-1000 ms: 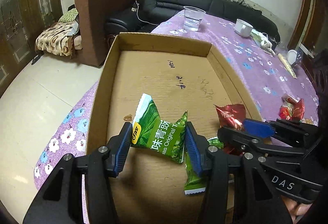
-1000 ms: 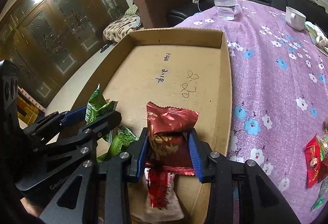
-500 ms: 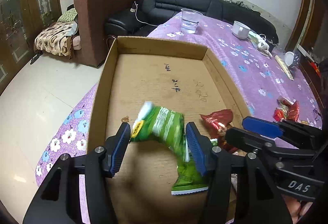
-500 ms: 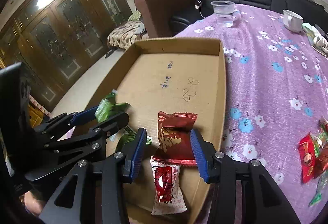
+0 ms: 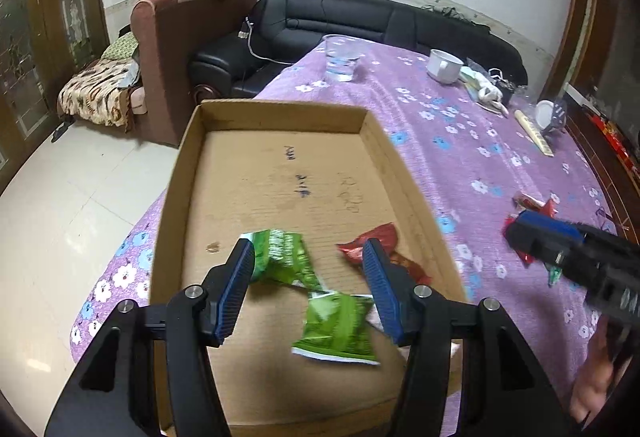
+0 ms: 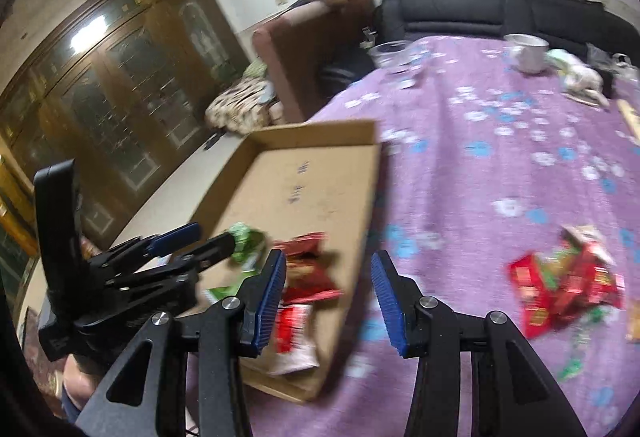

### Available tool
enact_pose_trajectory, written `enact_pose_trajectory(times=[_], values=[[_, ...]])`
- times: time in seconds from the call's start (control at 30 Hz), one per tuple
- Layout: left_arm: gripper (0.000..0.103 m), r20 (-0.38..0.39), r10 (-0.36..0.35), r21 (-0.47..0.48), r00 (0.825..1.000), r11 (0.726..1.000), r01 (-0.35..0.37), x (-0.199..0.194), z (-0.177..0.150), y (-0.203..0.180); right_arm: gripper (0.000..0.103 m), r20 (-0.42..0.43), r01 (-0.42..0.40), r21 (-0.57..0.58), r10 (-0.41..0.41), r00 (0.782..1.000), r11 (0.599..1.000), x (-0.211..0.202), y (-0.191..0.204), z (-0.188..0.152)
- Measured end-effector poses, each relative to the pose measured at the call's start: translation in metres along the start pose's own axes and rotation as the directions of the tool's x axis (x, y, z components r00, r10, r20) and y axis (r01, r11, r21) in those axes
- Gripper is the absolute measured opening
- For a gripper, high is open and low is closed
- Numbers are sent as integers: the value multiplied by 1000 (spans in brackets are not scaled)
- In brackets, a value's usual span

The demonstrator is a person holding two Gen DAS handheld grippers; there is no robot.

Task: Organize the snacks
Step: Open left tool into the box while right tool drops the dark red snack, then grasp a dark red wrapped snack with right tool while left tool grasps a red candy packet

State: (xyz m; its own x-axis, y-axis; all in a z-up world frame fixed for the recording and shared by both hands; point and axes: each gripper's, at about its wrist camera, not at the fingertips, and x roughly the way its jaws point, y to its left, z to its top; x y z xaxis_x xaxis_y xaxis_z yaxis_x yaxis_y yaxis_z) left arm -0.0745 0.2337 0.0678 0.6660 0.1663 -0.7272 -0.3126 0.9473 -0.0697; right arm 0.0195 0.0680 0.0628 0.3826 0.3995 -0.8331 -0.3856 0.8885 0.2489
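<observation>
Two green packets (image 5: 336, 325), two red (image 6: 308, 273) (boxed)

Cardboard tray (image 5: 176, 197) holds two green snack packs (image 5: 288, 257), (image 5: 338, 329) lying crumpled near its front, w/ a dark red pack (image 5: 376, 241) just right of them and a red-and-white pack (image 6: 294, 333) nearer the front edge. More red packs (image 6: 560, 285) heaped on the purple cloth, well apart to the right.
</observation>
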Motion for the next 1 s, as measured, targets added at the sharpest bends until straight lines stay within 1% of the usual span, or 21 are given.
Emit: enact_pose_trajectory(times=[0.03,0.1,0.13,0.2,0.27,0.3,0.33,0.37,0.47,0.53,0.57,0.6,0.63,0.67,0.73,0.77,0.8,0.83,0.87,0.9,1.0], values=[[55,0,-4,4,1000,1000,4,0,0,-3,46,12,25,9,-25,1000,1000,-5,-8,2],[55,-3,-18,18,1000,1000,18,0,0,-11,46,47,118,35,-120,992,992,-17,-30,9],[55,-6,-28,26,1000,999,28,0,0,-16,47,63,177,47,-180,982,983,-22,-43,15],[55,-12,-47,42,999,998,48,0,0,-26,47,50,247,52,-250,967,968,-21,-63,24],[55,-16,-62,61,998,996,63,-1,-2,-35,34,19,261,82,-263,965,962,-13,-90,29],[55,-17,-71,79,997,994,72,-2,-3,-42,15,-10,266,82,-266,964,961,-7,-99,29],[55,-19,-78,90,997,993,79,-3,-3,-46,5,-43,278,81,-276,960,957,-1,-106,28],[55,-21,-84,97,996,992,86,-3,-4,-50,5,-71,283,82,-278,958,956,3,-114,24],[55,-36,-112,122,993,986,115,-4,-7,-60,6,-106,227,63,-220,970,972,-1,-116,13],[55,-42,-120,135,992,983,125,-4,-7,-67,8,-130,196,37,-190,973,980,-16,-109,-1],[55,-43,-126,141,991,981,130,-4,-7,-70,8,-157,161,19,-157,975,987,-24,-104,-11],[55,-46,-138,143,989,979,143,-5,-7,-72,12,-174,146,-8,-145,974,989,-31,-99,-18],[55,-51,-154,141,987,977,160,-4,-6,-74,13,-191,137,-33,-141,971,990,-38,-96,-26],[55,-60,-170,137,984,975,177,-3,-5,-77,13,-192,134,-38,-138,972,990,-45,-94,-32],[55,-75,-197,135,978,969,205,1,-5,-84,14,-158,134,-14,-135,978,991,-60,-98,-36],[55,-81,-205,135,975,967,215,2,-6,-87,17,-133,146,6,-144,981,989,-65,-103,-35],[55,-97,-218,132,971,964,229,5,-6,-93,26,-108,175,32,-170,979,984,-69,-110,-33],[55,-111,-229,129,967,961,243,7,-6,-97,30,-98,196,53,-190,977,979,-69,-116,-31],[55,-122,-243,128,962,957,258,8,-6,-101,30,-101,202,74,-195,976,977,-67,-121,-30],[55,-132,-259,130,957,952,276,8,-6,-106,30,-112,189,80,-179,977,979,-64,-123,-31],[55,-128,-253,152,959,950,271,5,-6,-115,32,-132,149,40,-143,981,988,-54,-116,-36]])
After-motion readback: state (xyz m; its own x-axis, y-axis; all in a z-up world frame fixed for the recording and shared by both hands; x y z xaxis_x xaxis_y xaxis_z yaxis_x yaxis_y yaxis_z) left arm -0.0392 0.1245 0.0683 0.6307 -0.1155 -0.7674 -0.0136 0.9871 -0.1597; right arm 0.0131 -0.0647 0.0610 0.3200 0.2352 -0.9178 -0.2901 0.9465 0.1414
